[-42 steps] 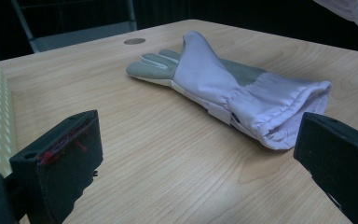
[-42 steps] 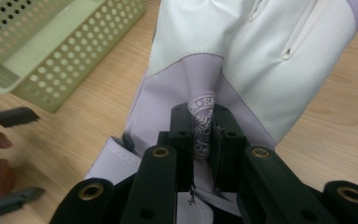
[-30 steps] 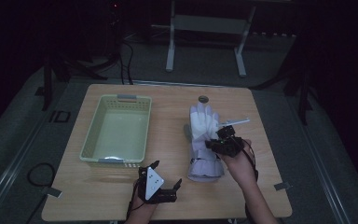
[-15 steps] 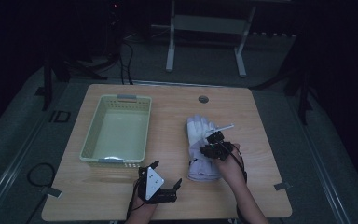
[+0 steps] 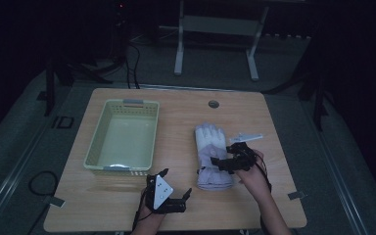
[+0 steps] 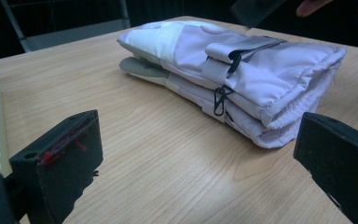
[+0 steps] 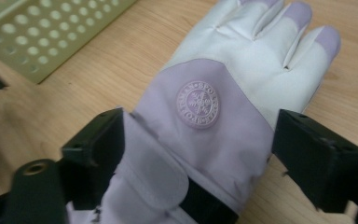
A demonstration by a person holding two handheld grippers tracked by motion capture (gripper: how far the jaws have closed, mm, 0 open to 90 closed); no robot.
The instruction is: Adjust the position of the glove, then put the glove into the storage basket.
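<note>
Right tool [image 5: 221,161] spread wide over a stacked pair of padded lilac-and-white winter gloves [image 5: 212,155].
The gloves lie flat on the light wooden desk [image 5: 181,122], right of the pale green perforated plastic basket [image 5: 94,147]; the right tool's jaws, just opened, straddle the cuff. The left tool [image 5: 176,183], jaws wide and empty, rests just below the basket.

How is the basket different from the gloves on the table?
The basket is pale green, the gloves white and lilac. The basket is stiff, with walls full of holes; the gloves are soft and padded. The basket stands open with nothing in it; the gloves lie flat, stacked as a pair. Both rest on the wooden table.
</note>
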